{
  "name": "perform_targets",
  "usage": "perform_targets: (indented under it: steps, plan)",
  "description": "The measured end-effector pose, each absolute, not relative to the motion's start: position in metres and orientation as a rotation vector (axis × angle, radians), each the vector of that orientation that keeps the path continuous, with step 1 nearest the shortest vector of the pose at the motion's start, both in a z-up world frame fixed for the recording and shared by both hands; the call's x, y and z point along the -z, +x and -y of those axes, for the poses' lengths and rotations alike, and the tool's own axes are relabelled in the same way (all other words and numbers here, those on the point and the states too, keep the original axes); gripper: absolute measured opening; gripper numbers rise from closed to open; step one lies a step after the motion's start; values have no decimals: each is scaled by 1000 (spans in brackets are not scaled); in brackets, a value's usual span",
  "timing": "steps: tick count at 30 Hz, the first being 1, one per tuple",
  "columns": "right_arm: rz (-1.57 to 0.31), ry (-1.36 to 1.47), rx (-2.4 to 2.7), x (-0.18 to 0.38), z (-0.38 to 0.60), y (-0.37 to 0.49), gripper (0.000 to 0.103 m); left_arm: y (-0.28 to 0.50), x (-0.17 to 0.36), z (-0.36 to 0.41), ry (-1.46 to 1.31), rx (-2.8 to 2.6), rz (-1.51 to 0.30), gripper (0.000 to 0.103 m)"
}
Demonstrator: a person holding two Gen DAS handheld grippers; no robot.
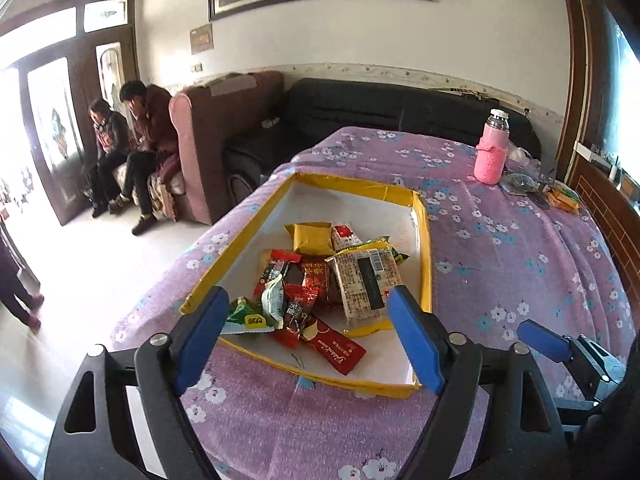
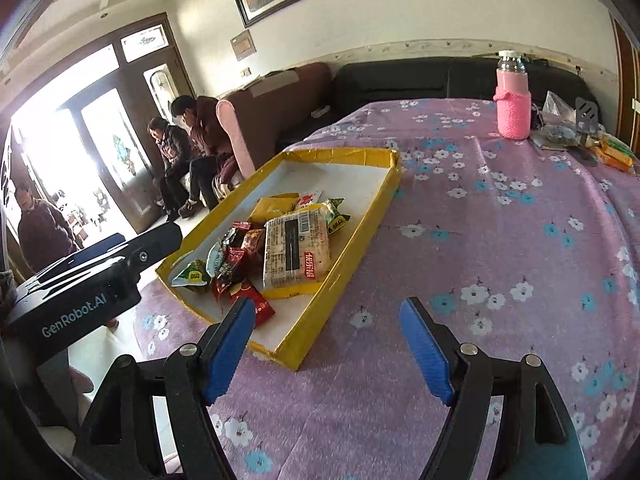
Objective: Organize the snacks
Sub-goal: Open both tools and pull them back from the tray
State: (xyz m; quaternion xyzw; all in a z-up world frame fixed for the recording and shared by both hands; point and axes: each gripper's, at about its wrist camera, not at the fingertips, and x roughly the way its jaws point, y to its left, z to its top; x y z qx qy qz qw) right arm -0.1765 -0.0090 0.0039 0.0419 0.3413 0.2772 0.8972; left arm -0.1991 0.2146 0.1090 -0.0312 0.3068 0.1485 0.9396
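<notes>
Hidden: the snacks overlap in a heap, so lower packets are partly covered; most print is too small to read.
Snacks: a pale biscuit pack, a yellow packet, red wrappers and green packets, lying in the tray's near half.
Tray: shallow, yellow-rimmed, white inside, near the table's left edge.
Left gripper: jaws wide apart, nothing between them, above the tray's near edge.
Right gripper: jaws wide, empty, over bare cloth just right of the tray's near corner.
Table: purple floral cloth; pink bottle near the far right corner.
</notes>
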Motion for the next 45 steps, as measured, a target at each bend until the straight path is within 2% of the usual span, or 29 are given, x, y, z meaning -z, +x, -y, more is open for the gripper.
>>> perform_targets:
  steps: [8, 21, 31, 40, 45]
  plan:
    - [-666, 107, -572, -7, 10, -187, 79, -208, -113, -205, -14, -318, -587, 87]
    - [-736, 107, -544, 16, 12, -166, 80, -175, -77, -203, -37, -304, -750, 88]
    - [-776, 130, -530, 30, 18, -147, 80, -161, -67, -205, -41, -301, -788, 88]
    - [-791, 179, -472, 37, 40, -131, 81, -127, -75, -267, -198, -250, -844, 87]
    - [-799, 242, -443, 43, 54, -118, 81, -78, -65, -270, 42, -359, -890, 88]
